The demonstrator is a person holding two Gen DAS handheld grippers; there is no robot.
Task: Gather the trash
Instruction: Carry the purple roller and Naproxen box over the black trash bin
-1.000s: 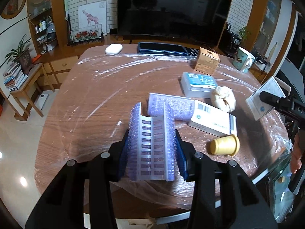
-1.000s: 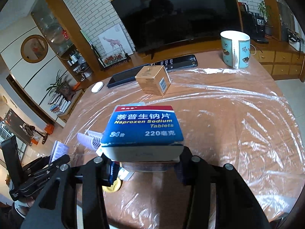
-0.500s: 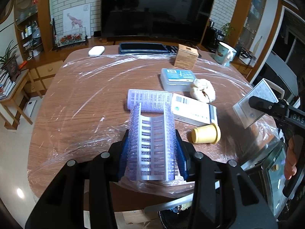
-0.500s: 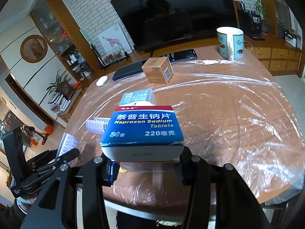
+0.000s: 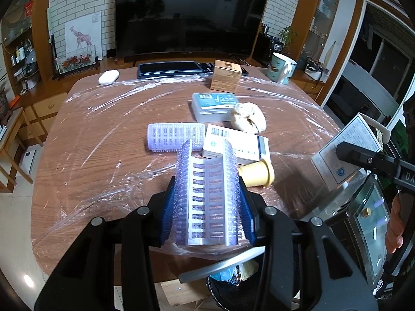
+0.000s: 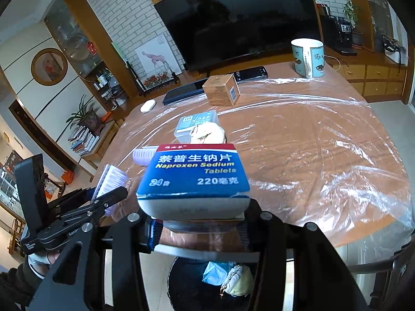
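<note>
My left gripper [image 5: 206, 207] is shut on a purple bristly hair roller [image 5: 206, 197], held above the table's near edge. My right gripper [image 6: 197, 223] is shut on a blue Naproxen tablet box [image 6: 193, 173], also over the near edge. A black trash bin [image 6: 220, 282] with crumpled trash inside sits below both grippers; it also shows in the left wrist view [image 5: 233, 277]. On the table lie a second purple roller [image 5: 175, 136], a white medicine box [image 5: 234, 147], a yellow cap [image 5: 256, 172], a crumpled paper ball [image 5: 247, 120] and a grey plastic case [image 5: 214, 105].
The round wooden table [image 5: 103, 134] is covered in plastic film. At the back stand a cardboard box [image 5: 225, 77], a mug [image 5: 281, 68], a keyboard [image 5: 168, 68], a white mouse [image 5: 109, 76] and a phone [image 6: 250, 72]. A TV [image 5: 189, 18] is behind.
Both grippers have pulled back from the table toward its near edge with their objects held. The bin has come into view beneath them.
</note>
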